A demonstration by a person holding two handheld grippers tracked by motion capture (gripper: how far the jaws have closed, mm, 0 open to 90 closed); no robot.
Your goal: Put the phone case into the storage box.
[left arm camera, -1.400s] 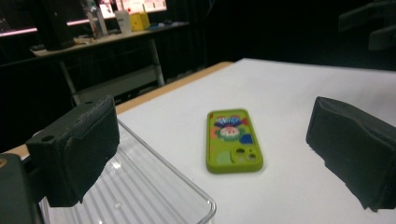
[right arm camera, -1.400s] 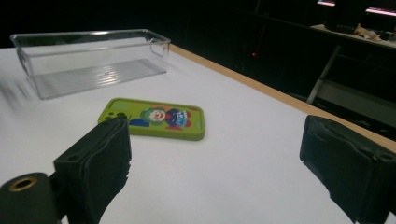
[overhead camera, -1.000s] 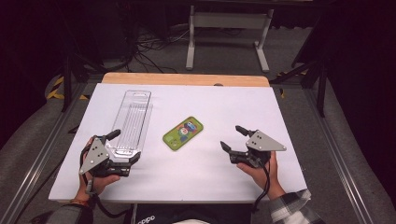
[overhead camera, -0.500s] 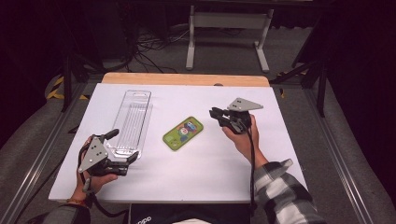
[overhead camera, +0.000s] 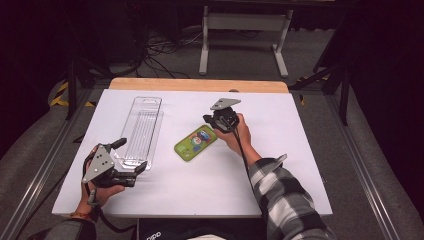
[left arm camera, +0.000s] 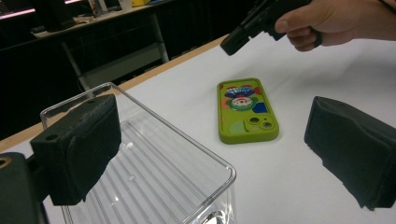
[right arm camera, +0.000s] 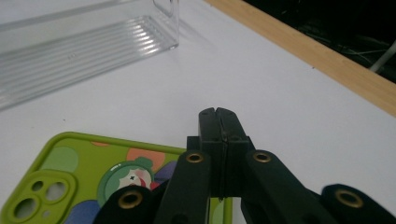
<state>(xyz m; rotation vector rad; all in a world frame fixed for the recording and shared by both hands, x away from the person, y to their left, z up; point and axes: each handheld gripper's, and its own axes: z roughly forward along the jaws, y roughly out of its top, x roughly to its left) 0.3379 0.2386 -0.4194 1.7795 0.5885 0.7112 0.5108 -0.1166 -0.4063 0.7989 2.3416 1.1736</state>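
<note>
1. The left hand-held gripper (overhead camera: 131,156) rests low near the counter's (overhead camera: 300,165) front-left edge, its jaws spread wide and empty; in the left gripper view one pad sits over the near end of the long clear plastic ribbed tray (overhead camera: 140,131).
2. One green rounded phone with a cartoon-printed case (overhead camera: 195,143) lies camera side up mid-counter, just right of the tray, apart from it.
3. The right hand-held gripper (overhead camera: 207,119) has just been closing; its jaws now meet with nothing between them, tips over the phone's far end. Whether they touch it I cannot tell.
4. White counter lies open to the right and front; the wooden far edge (overhead camera: 200,85) runs behind.
5. Count: two grippers, one tray, one phone.
</note>
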